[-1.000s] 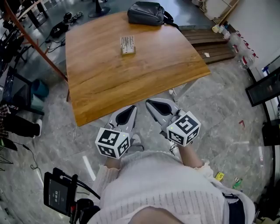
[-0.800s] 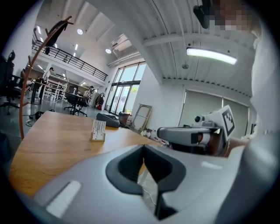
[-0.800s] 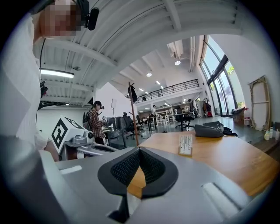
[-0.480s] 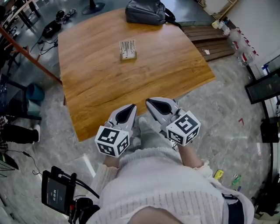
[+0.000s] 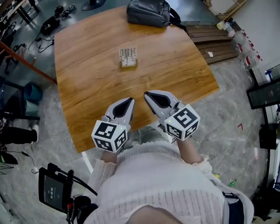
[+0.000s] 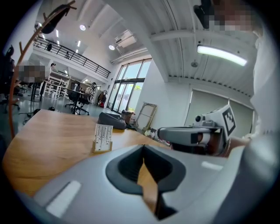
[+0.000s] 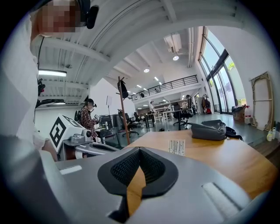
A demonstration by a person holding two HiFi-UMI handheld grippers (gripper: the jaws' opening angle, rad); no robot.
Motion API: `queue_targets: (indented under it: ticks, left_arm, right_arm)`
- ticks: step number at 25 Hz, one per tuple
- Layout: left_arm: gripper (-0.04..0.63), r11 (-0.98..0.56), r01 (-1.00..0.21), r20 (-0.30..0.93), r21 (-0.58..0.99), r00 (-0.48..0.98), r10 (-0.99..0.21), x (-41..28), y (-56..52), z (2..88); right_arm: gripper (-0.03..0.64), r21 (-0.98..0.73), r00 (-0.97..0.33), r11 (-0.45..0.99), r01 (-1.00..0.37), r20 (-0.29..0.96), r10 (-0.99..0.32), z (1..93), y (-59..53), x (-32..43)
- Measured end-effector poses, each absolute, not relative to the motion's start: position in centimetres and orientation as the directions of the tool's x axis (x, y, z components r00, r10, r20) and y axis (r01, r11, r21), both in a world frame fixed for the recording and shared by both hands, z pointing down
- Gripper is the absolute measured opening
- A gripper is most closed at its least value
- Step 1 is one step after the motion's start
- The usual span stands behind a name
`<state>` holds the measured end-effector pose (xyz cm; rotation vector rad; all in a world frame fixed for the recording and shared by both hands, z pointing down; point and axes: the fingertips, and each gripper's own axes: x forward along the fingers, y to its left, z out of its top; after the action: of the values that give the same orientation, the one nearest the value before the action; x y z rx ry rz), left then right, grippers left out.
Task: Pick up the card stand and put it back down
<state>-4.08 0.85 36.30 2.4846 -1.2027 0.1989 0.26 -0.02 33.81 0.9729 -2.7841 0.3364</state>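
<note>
The card stand point(image 5: 127, 57), a small wooden base with upright white cards, stands on the wooden table point(image 5: 96, 87) toward its far side. It also shows in the left gripper view point(image 6: 103, 138) and the right gripper view point(image 7: 176, 147), well ahead of both. My left gripper point(image 5: 130, 100) and right gripper point(image 5: 146, 93) hover side by side over the table's near edge, both shut with nothing between the jaws. The right gripper's body appears in the left gripper view point(image 6: 192, 135).
A dark grey bag point(image 5: 148, 12) lies at the table's far edge. Brown planks point(image 5: 214, 39) lie on the floor to the right. A chair and cables sit at the left; a tablet on a stand point(image 5: 54, 192) is near my left side.
I have stepped closer to the table; both grippers now reach over its near edge. The card stand has not moved. Both stay shut.
</note>
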Motion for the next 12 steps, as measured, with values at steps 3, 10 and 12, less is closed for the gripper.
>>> queue_targets:
  ticks: [3, 10, 12]
  left_arm:
    - [0.008, -0.546, -0.794, 0.276, 0.266, 0.606, -0.746, -4.0, -1.8, 35.7]
    - [0.008, -0.489, -0.831, 0.277, 0.266, 0.552, -0.787, -3.7, -6.9, 35.6]
    - [0.008, -0.471, -0.839, 0.277, 0.272, 0.538, -0.796, -3.8, -8.1, 35.9]
  right_arm:
    - [0.0, -0.155, -0.785, 0.774, -0.614, 0.227, -0.577, 33.1, -2.8, 0.6]
    - [0.0, -0.164, -0.824, 0.814, -0.557, 0.232, -0.517, 33.4, -7.8, 1.0]
    - [0.0, -0.168, -0.836, 0.827, -0.537, 0.236, -0.495, 33.8, -8.9, 0.6]
